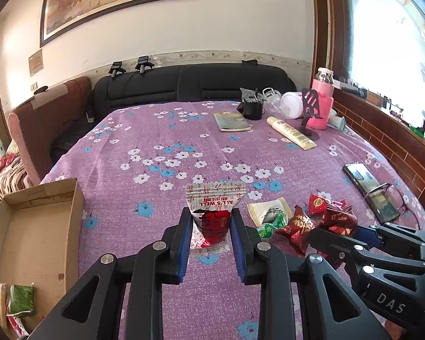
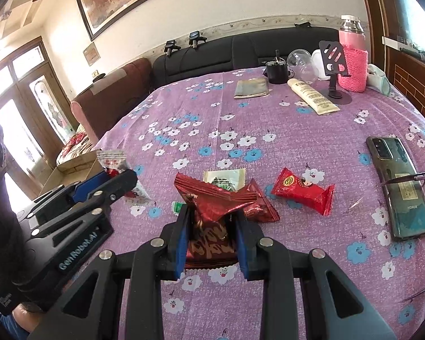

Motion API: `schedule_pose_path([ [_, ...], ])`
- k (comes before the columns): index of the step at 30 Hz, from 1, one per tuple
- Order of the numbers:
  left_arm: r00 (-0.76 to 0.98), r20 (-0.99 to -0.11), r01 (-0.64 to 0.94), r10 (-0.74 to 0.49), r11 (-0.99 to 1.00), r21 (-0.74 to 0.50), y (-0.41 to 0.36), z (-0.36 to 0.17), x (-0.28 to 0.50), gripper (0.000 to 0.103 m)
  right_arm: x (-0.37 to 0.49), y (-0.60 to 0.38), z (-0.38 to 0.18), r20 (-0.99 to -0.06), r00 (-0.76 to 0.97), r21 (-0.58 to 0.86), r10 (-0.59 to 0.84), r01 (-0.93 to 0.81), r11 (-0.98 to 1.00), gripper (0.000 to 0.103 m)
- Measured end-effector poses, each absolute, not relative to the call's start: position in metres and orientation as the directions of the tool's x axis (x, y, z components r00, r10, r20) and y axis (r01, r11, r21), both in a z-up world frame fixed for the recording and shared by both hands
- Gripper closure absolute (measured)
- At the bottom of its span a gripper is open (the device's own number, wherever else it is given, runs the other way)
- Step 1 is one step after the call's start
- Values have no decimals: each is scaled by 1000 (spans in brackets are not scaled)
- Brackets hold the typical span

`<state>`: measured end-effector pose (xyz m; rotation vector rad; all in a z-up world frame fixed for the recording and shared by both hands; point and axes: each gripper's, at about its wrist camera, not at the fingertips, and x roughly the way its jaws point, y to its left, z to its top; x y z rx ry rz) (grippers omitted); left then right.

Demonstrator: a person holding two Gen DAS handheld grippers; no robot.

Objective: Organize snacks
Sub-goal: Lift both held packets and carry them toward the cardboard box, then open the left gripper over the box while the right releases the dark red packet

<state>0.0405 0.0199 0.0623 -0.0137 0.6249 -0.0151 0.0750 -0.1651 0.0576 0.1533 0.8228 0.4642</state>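
My left gripper (image 1: pixel 211 218) is shut on a red and white snack packet (image 1: pixel 212 212), held just above the purple flowered cloth (image 1: pixel 161 130). To its right my right gripper (image 2: pixel 212 218) is shut on a dark red snack packet (image 2: pixel 209 215). In the right wrist view a second dark red packet (image 2: pixel 262 206), a bright red packet (image 2: pixel 304 191), a cream packet (image 2: pixel 225 177) and a green candy (image 2: pixel 177 206) lie on the cloth close by. An open cardboard box (image 1: pixel 34 226) stands at the table's left edge and holds a green packet (image 1: pixel 21 299).
A phone (image 2: pixel 398 187) and glasses (image 2: pixel 419 178) lie at the right. At the back stand a pink-sleeved bottle (image 2: pixel 352 56), a phone stand (image 2: pixel 333 65), a cream tube (image 2: pixel 311 96), a folded booklet (image 2: pixel 252 87) and a black cup (image 2: pixel 276 70). A black sofa (image 1: pixel 189 85) lies behind.
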Motion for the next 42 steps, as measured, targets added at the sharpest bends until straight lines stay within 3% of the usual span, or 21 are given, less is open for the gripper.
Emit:
schedule_pose_path([
  [13,847,-531,-37,4,998,-51,53,87,-19,76,64,-152,64,-651,591,274,477,-403,873,75],
  [24,875,-473,-171,106,981,-96,127,104,-71,76,47,-125,78,-652,538,300,534,-464,833,75],
  [34,808,-534,-367,248,921,-128,215,74,-94,76,6,-46,95,-654,394,323,646,-626,710,75],
  [42,769,-590,-420,245,890,-179,248,48,-95,75,-16,21,95,-667,278,344,692,-709,616,75],
])
